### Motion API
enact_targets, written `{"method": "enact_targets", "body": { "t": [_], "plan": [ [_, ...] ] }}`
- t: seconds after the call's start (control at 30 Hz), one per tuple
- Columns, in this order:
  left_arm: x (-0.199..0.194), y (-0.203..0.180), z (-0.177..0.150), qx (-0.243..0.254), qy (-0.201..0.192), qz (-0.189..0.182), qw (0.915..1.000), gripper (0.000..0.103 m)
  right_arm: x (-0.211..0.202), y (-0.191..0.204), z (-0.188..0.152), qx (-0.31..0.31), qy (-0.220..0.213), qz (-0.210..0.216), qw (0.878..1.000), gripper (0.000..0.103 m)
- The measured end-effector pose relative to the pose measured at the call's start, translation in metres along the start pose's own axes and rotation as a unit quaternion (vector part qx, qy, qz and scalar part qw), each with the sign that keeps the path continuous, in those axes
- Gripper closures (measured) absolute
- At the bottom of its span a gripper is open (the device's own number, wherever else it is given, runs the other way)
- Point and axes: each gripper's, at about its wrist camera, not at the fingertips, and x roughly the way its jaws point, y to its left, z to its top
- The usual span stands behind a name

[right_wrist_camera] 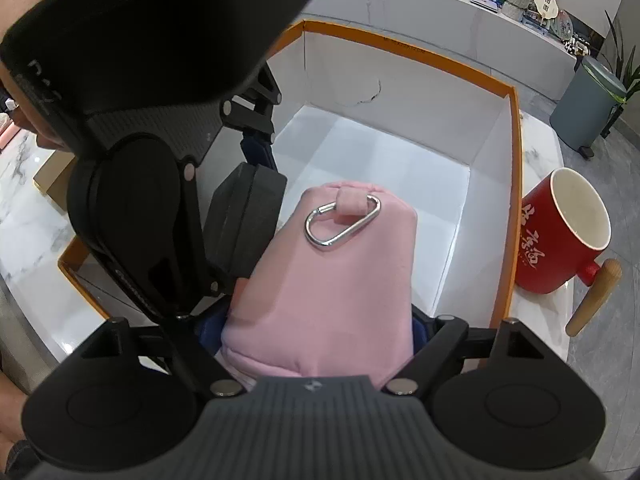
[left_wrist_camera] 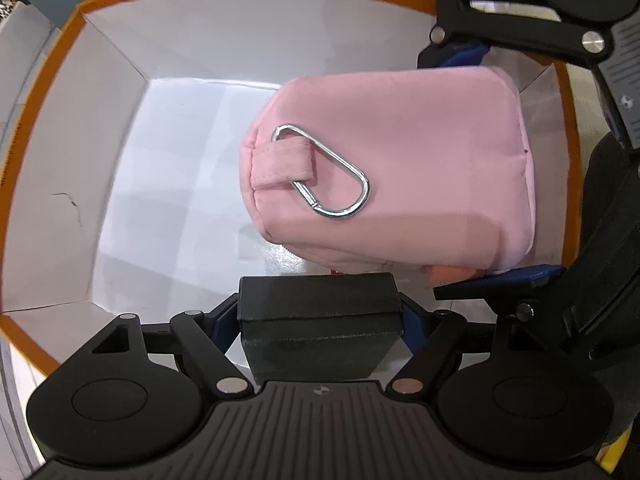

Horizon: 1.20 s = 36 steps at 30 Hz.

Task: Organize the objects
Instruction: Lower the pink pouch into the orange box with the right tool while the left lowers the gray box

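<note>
Viewed from both wrist cameras: an open box (left_wrist_camera: 52,80) with white walls, a white floor and an orange rim, set on a pale marble counter (right_wrist_camera: 32,208).

Gripped across its width in the left gripper (left_wrist_camera: 320,318): a black case (left_wrist_camera: 316,292), matte and rectangular, with a blue finger pressed to each side and the jaws spread nearly as wide as the case itself. Held above the box floor near the near wall, not resting on it. Aimed downward into the box.

Taken between the blue fingers of the right gripper (right_wrist_camera: 316,326): a pink pouch (right_wrist_camera: 340,280) of soft padded fabric, tilted, with its far end lowest and inside the box. Jaws set moderately wide, filled from side to side by the pouch, with the pads in contact on both flanks as seen from the left wrist camera. Could not be told whether the far end of the pouch touched the floor.

Hooked through a small fabric loop at the far end of the pouch: a silver carabiner (right_wrist_camera: 342,226), lying flat against the upper face.

Positioned just beside the black case, with the pouch to the right of it in the right wrist view; contact between the two not resolved.

Placed outside the box, against its right wall: a red mug (right_wrist_camera: 560,240) with a white interior and a wooden handle (right_wrist_camera: 596,296). Farther back, on the floor: a grey bin (right_wrist_camera: 588,108).
</note>
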Motion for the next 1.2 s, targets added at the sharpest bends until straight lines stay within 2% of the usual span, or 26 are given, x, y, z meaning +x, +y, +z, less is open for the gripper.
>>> {"method": "enact_targets", "body": {
  "t": [0.17, 0.37, 0.43, 0.53, 0.7, 0.97, 1.0, 1.03, 1.2],
  "plan": [
    [0.027, -0.013, 0.001, 0.028, 0.042, -0.001, 0.9987, 0.013, 0.002, 0.001, 0.004, -0.002, 0.002, -0.002, 1.0, 0.016],
    [0.042, -0.019, -0.003, 0.025, 0.042, 0.006, 0.9988, 0.01, 0.002, 0.004, 0.006, -0.005, -0.004, -0.011, 1.0, 0.01],
    [0.042, -0.019, -0.004, 0.024, 0.042, 0.008, 0.9988, 0.01, 0.003, 0.005, 0.007, -0.005, -0.004, -0.013, 1.0, 0.003],
    [0.04, -0.022, -0.006, 0.029, 0.037, 0.017, 0.9988, 0.009, 0.004, 0.007, 0.01, -0.004, -0.002, -0.016, 1.0, 0.002],
    [0.032, -0.026, -0.01, 0.029, 0.021, 0.025, 0.9991, 0.0, -0.001, 0.01, 0.012, 0.0, 0.001, -0.018, 1.0, 0.002],
    [0.008, -0.031, -0.017, 0.002, -0.02, 0.033, 0.9992, 0.0, -0.029, 0.011, 0.021, 0.009, -0.026, -0.035, 0.999, 0.002],
    [0.005, -0.038, -0.019, 0.0, -0.024, 0.036, 0.9991, 0.0, -0.033, 0.008, 0.011, 0.01, -0.029, -0.036, 0.999, 0.002],
    [0.002, -0.031, -0.006, 0.0, -0.027, 0.041, 0.9988, 0.0, -0.035, 0.007, 0.009, 0.009, -0.032, -0.037, 0.999, 0.002],
    [-0.028, -0.029, 0.0, -0.004, -0.042, 0.061, 0.9973, 0.0, -0.054, 0.018, 0.014, 0.002, -0.047, -0.049, 0.998, 0.002]
  ]
}}
